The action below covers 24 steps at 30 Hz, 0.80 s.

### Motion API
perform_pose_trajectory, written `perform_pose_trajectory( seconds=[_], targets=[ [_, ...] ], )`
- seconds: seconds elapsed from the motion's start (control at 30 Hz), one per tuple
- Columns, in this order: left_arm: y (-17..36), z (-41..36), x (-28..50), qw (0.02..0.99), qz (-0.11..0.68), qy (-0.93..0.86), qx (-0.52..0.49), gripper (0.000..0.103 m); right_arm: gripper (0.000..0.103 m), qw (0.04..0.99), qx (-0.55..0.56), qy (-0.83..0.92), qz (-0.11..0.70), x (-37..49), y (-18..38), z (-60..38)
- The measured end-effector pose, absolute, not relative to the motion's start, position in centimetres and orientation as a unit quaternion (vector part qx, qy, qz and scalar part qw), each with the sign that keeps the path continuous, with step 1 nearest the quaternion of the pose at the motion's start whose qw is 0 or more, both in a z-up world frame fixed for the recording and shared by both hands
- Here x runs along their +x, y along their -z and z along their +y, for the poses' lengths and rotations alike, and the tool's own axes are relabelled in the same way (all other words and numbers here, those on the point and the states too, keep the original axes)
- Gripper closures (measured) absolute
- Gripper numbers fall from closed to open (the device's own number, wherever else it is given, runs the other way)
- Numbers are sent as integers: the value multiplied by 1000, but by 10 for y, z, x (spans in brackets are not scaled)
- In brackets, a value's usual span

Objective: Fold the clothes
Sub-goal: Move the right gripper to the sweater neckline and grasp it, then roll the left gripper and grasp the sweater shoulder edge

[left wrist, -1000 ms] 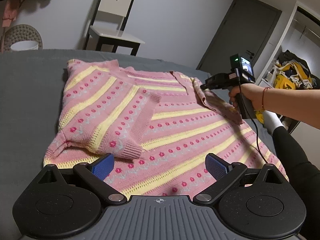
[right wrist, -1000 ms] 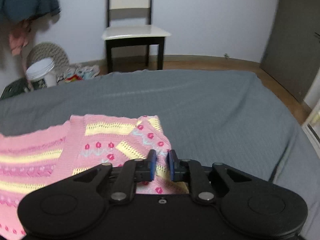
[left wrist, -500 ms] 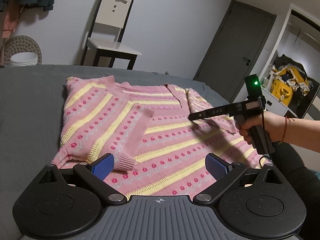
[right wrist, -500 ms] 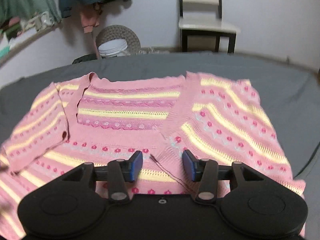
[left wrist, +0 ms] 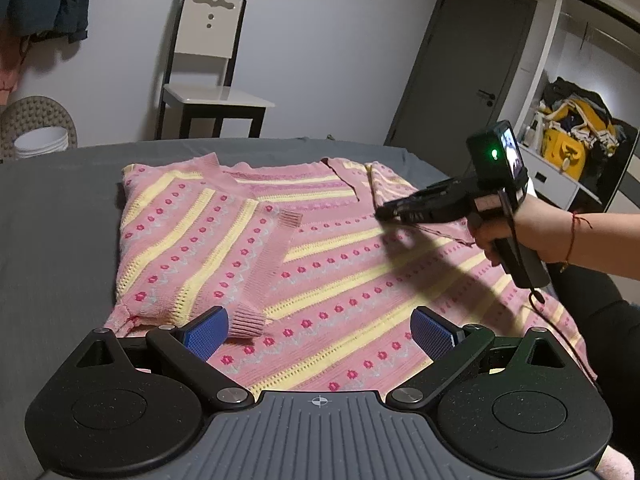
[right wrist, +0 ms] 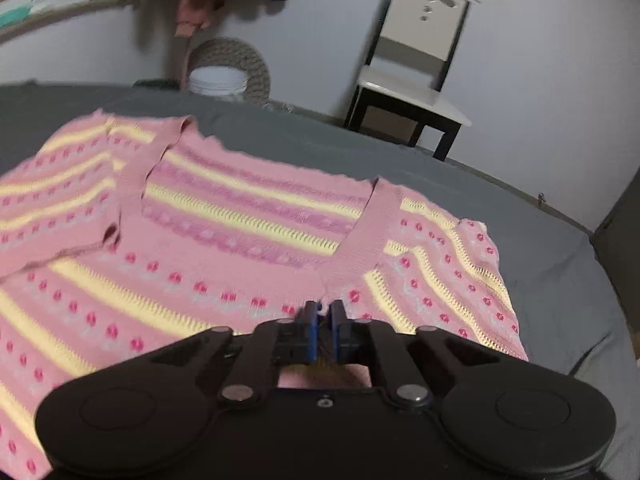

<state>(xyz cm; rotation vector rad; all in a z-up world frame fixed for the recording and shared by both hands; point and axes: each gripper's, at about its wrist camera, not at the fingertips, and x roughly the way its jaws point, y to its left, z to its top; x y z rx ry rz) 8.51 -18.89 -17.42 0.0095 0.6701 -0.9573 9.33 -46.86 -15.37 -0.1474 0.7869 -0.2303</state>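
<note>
The left claw [left wrist: 318, 330] hangs low over the near hem of the pink striped sweater [left wrist: 320, 264], blue pads spread wide and empty. The right claw [right wrist: 322, 314] is pinched nearly closed above the sweater's chest; whether it grips any thread I cannot tell, and its hand [left wrist: 508, 232] reaches in level from the right. The sweater lies flat on the grey bed [left wrist: 56, 216], one sleeve folded across

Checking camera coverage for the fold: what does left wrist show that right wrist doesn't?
Left wrist only: the open left gripper, the hand holding the right gripper from outside, the folded-in sleeve cuff, the grey door, shelves of clutter. Right wrist only: the right gripper with its jaws nearly together, seen from behind. Both: the pink striped sweater, chair, grey bed.
</note>
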Motion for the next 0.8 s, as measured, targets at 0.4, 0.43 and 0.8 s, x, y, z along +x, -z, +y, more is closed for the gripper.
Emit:
perform_pose_trajectory(
  seconds=[0.4,0.43,0.8],
  targets=[
    [171,-187,85,830,325,453,-4,5,63,933,-4,90,349,76,139,-464],
    [171,-186,85,831,325,451,-1,5,62,935,-1,83,345,71,135,-460],
    [159,-143,102,866,345,363,4,5,30,942,-107,-86,305,24,128,-325]
  ],
)
